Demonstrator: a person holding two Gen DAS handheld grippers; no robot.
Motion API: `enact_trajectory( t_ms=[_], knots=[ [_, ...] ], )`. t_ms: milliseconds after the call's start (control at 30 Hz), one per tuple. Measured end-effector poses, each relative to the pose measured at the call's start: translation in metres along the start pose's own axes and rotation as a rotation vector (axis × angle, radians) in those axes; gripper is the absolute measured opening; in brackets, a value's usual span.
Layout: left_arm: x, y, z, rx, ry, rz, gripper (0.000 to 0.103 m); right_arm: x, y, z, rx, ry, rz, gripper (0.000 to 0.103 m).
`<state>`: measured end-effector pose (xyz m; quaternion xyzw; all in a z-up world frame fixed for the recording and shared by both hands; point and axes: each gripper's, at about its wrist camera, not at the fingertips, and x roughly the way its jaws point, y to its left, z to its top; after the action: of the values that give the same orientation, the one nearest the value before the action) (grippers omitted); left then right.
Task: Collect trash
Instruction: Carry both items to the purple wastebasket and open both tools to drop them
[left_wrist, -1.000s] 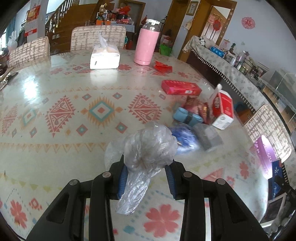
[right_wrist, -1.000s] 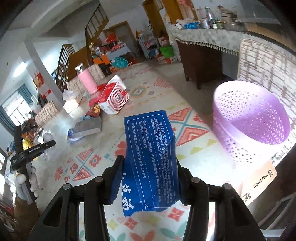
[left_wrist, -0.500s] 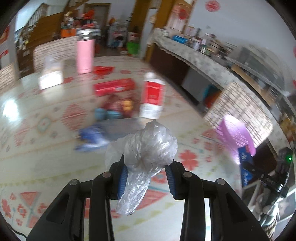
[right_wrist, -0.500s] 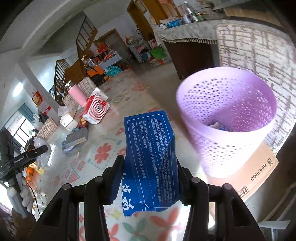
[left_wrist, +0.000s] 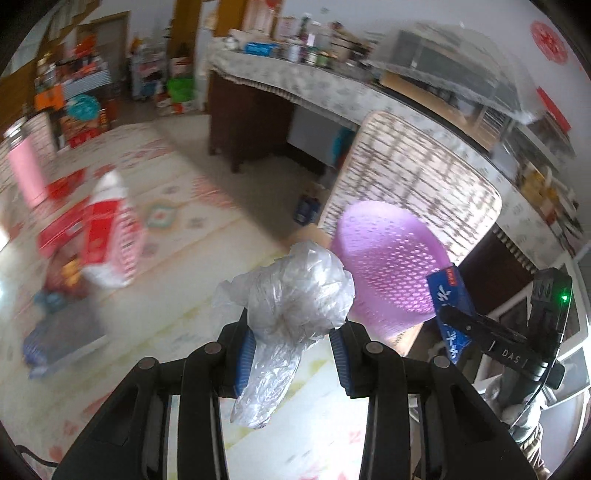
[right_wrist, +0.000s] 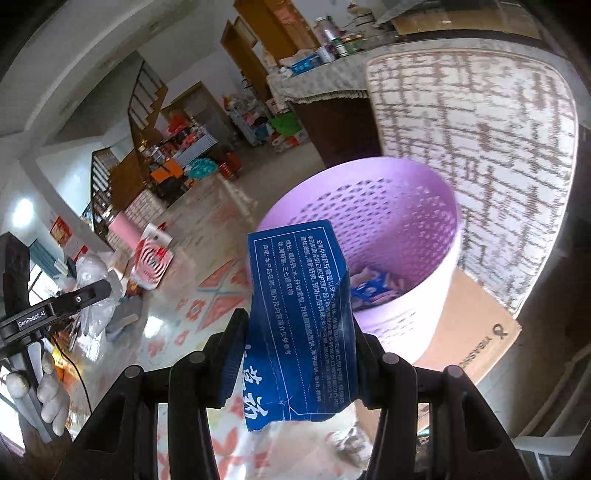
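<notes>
over lilac bin: torn blue box, w/ white print, creased.

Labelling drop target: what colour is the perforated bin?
Light purple bin; clearest in the right wrist view.

Both tongs, left and right, are clamped and angled downward.

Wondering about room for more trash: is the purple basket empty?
Not empty: the purple basket shows a few wrappers lying at its bottom.
</notes>
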<state>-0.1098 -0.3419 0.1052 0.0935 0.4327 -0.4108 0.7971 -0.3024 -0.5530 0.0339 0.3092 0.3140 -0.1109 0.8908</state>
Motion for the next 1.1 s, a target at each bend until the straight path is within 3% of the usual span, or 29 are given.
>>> enact_trajectory(
  t_ms=[200, 500, 600, 667, 733, 833, 1100],
  knots=[
    [0.045, -0.043, 0.036, 0.041, 0.048, -0.072, 0.035, -0.003, -0.024, 0.027, 0.029, -0.030, -0.025, 0.054],
    [0.082, -0.093, 0.069, 0.113, 0.066, -0.129, 0.036, 0.012, -0.049, 0.066, 0.087, -0.067, -0.045, 0.056],
    [0.088, -0.102, 0.076, 0.128, 0.051, -0.127, 0.049, 0.017, -0.054, 0.075, 0.100, -0.083, -0.043, 0.056],
    [0.086, -0.103, 0.075, 0.130, 0.041, -0.111, 0.061, 0.021, -0.056, 0.081, 0.111, -0.088, -0.057, 0.068],
    [0.079, -0.099, 0.070, 0.133, 0.022, -0.099, 0.073, 0.022, -0.058, 0.082, 0.135, -0.094, -0.056, 0.071],
    [0.068, -0.094, 0.060, 0.142, 0.014, -0.073, 0.081, 0.021, -0.052, 0.076, 0.121, -0.090, -0.049, 0.073],
    [0.034, -0.061, 0.014, 0.112, 0.039, -0.073, 0.081, 0.028, -0.029, 0.056, 0.099, -0.052, -0.020, 0.076]
  ],
)
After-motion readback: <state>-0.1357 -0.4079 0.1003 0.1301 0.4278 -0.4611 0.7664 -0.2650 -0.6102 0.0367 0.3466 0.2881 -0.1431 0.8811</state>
